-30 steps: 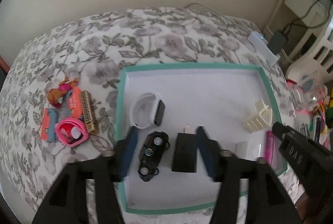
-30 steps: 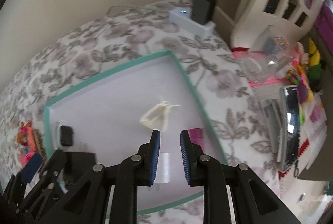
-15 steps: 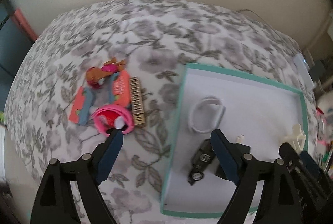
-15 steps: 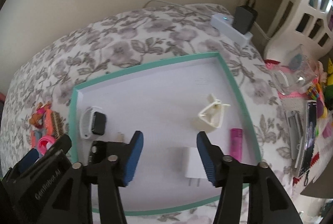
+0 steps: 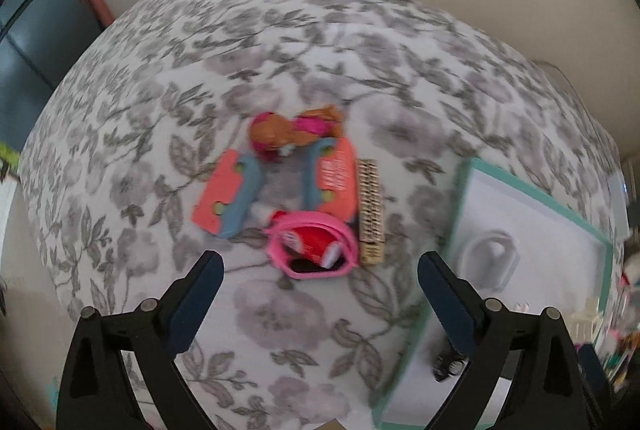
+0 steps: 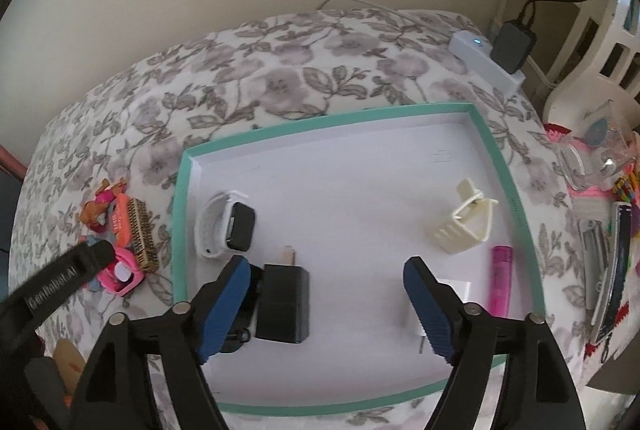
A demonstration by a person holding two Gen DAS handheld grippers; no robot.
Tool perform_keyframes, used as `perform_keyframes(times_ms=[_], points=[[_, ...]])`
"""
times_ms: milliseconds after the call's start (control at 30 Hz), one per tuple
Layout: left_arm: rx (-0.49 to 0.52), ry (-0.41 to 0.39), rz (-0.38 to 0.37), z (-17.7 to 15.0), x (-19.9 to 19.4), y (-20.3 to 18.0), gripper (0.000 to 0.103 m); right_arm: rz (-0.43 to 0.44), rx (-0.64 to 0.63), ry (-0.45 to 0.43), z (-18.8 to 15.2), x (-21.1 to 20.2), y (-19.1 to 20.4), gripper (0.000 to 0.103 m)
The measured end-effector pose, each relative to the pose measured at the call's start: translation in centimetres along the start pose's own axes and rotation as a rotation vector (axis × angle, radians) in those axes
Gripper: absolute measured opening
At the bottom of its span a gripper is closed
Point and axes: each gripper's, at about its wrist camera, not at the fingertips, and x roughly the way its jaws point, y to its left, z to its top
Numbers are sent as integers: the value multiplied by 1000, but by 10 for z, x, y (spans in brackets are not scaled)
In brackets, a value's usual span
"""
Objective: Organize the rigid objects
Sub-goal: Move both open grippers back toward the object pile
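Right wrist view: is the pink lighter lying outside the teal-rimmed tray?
No, the pink lighter lies on the white floor inside the tray, close to its right rim, below the cream hair clip.

So in the tray [image 6: 516, 206] I count one white watch [image 6: 224, 228], one black charger [image 6: 283, 304], one white charger [image 6: 454, 290], one cream clip [image 6: 466, 226], one pink lighter [image 6: 501, 280] and one toy car [image 6: 236, 340]. On the flowery cloth [image 5: 280, 42]: one dog figure [image 5: 294, 130], one pink watch [image 5: 314, 244], one comb [image 5: 370, 212], two orange cards [image 5: 218, 200].
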Motion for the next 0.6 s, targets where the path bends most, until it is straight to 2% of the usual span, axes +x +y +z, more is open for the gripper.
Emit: perform_keyframes(times_ms=[167,333,600], points=[[-115,37,-11,15,12,44,98,25,-14,0,-1,2,13,91],[-210,37,-10,28,16,86,98,47,-39,-5,0,4,31,98],[-281,34,-47,44,27,130,98,98,-96,-33,4,0,72,98]])
